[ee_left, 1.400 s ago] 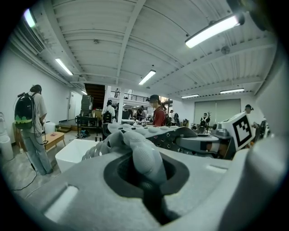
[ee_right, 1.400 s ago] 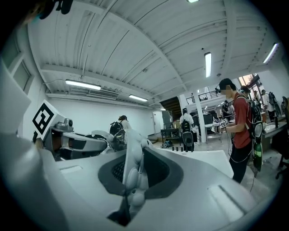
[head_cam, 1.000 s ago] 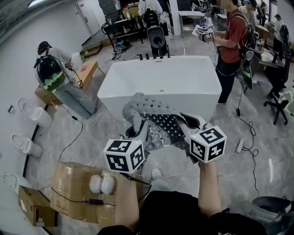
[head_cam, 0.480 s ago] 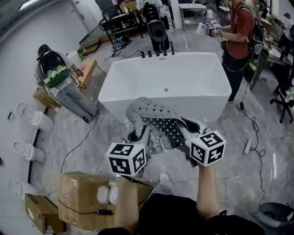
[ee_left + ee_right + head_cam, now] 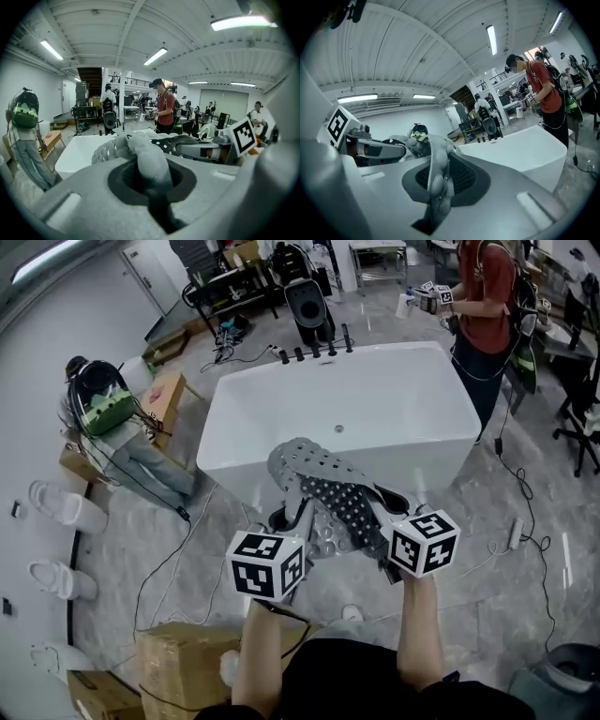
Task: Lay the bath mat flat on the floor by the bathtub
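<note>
A grey perforated bath mat (image 5: 322, 486) hangs bunched between my two grippers, above the marble floor just in front of the white bathtub (image 5: 347, 399). My left gripper (image 5: 296, 519) is shut on one bunched edge of the mat (image 5: 149, 166), which fills its jaws. My right gripper (image 5: 379, 514) is shut on another fold of the mat (image 5: 437, 180). The two grippers sit close together, side by side. In the left gripper view the right gripper's marker cube (image 5: 243, 136) shows at the right. Most of the mat is crumpled, with its dark dotted underside partly turned up.
Cardboard boxes (image 5: 178, 657) lie on the floor at my lower left. A seated person (image 5: 103, 409) is left of the tub and a standing person in red (image 5: 487, 296) at its far right corner. Cables and a power strip (image 5: 516, 531) lie at the right, and a bin (image 5: 562, 681) stands at the bottom right.
Both grippers have carried the mat forward toward the tub, and I have stepped closer. The cardboard boxes have dropped back toward the lower left of the head view.
</note>
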Tool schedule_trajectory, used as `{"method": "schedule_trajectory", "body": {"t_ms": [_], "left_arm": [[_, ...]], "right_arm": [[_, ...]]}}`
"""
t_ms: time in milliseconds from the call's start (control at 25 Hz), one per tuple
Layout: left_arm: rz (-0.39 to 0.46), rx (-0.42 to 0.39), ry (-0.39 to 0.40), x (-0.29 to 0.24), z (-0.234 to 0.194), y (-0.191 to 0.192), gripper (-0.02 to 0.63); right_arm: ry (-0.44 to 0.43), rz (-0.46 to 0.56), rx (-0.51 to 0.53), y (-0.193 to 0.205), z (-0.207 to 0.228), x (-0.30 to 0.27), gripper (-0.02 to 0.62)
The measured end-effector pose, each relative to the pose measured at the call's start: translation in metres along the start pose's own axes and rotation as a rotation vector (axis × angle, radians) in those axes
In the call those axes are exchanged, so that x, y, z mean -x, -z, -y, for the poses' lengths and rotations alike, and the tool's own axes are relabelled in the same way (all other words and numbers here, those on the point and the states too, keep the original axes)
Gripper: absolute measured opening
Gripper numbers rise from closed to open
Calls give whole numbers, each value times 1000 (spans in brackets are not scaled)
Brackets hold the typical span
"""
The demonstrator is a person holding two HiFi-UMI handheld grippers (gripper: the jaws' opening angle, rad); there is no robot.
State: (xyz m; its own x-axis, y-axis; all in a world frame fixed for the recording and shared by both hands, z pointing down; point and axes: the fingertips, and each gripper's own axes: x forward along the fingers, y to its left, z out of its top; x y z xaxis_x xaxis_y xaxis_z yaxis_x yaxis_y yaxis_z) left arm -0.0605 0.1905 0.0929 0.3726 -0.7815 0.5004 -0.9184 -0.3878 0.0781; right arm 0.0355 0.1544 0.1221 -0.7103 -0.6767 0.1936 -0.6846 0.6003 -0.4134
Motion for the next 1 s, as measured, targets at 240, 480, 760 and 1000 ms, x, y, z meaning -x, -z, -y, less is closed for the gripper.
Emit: {"method": "schedule_trajectory", "body": {"t_ms": [240,480,760,1000], "left_arm": [[66,0,55,-19,-10,-21,21],[118,47,89,-25,-11,-25,21],[133,90,77,-25,-35,-29,21],[150,112,59,-12,-57,-24,21]], "right_arm": [[38,25,27,-17,10,-10,26],[59,19,48,-26,15,-4,26],[21,-2,20,-32,12,-33,26],[27,-62,87,-18,-15,-44,26]]}}
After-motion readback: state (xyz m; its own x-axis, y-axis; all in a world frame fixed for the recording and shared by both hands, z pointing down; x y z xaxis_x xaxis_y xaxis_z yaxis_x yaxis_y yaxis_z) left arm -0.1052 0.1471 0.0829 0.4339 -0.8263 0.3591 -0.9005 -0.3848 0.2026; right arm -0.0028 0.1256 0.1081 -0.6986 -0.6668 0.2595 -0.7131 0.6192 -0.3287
